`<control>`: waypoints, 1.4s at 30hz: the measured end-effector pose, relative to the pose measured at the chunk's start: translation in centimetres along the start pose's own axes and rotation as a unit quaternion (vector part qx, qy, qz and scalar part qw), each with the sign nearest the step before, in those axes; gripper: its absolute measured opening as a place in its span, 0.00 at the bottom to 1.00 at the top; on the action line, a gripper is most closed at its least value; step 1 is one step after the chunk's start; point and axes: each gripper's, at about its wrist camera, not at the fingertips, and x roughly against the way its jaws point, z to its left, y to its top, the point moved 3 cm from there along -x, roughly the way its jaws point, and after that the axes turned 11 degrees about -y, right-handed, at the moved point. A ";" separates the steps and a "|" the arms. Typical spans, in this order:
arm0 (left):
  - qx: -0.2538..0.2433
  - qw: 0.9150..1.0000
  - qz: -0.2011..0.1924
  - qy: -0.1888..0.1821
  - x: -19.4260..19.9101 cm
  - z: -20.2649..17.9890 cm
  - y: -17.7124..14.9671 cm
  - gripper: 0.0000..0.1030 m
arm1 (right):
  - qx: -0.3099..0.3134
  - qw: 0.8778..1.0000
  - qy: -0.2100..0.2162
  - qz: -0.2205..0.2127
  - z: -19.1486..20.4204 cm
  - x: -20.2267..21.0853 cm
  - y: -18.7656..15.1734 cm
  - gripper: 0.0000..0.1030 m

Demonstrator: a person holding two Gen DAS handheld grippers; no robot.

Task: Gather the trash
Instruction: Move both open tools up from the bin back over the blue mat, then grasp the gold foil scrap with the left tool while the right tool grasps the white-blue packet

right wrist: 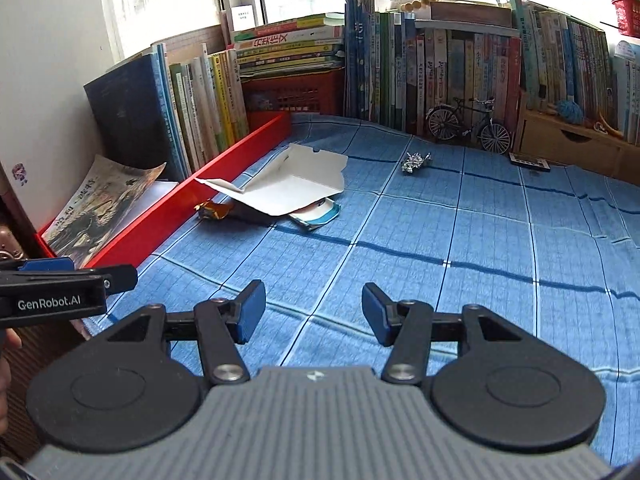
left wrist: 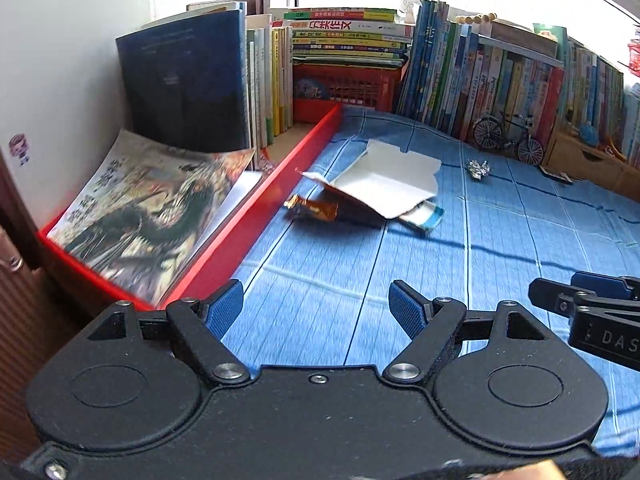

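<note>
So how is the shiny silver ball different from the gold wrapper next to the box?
The crumpled foil ball is silver; the gold wrapper is golden-brown. The foil ball is scrunched into a lump, while the wrapper is longer and flatter. The foil ball lies alone near the toy bicycle; the wrapper lies beside the red tray, partly under the open white box. Both are shiny trash on the blue cloth.
</note>
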 end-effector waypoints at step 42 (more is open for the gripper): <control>0.030 0.996 0.012 0.085 -21.2 2.3 4.1 0.64 | 0.128 0.988 0.079 0.047 3.2 -21.4 6.0 0.75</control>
